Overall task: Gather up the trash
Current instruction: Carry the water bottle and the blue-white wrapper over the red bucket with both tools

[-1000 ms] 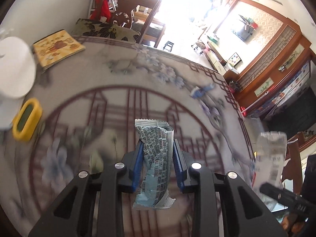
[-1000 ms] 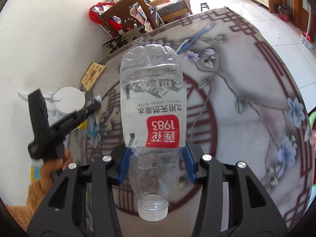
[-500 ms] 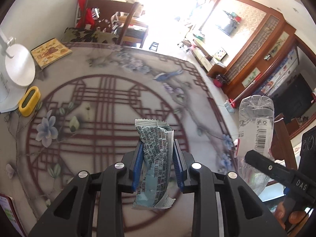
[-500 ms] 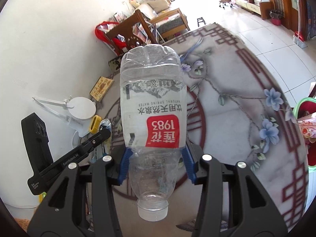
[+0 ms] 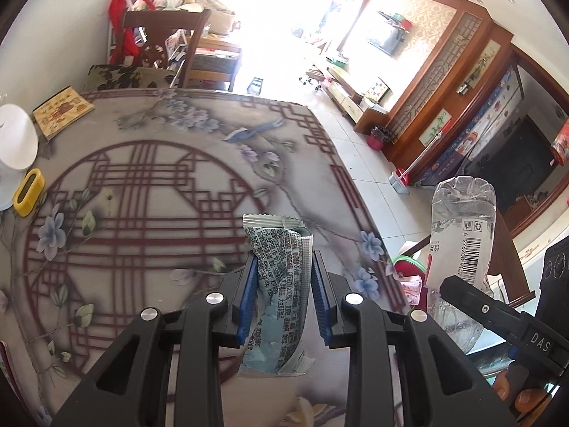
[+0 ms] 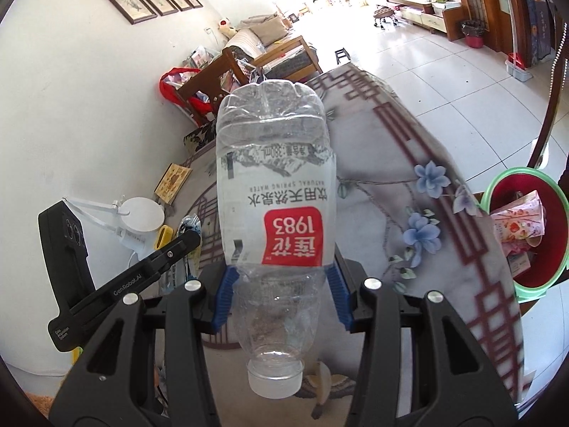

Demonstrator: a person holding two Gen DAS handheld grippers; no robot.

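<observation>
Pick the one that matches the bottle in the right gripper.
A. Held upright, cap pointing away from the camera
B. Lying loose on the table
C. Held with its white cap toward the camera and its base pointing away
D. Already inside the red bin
C: the right gripper clamps the plastic bottle near its neck, white cap nearest the camera, the label reading upside down.

Left gripper (image 5: 283,295) clamps a crumpled wrapper (image 5: 281,284) above the patterned worktop (image 5: 142,178) (jaws tight), while a clear bottle (image 5: 462,235) hangs at right.
</observation>
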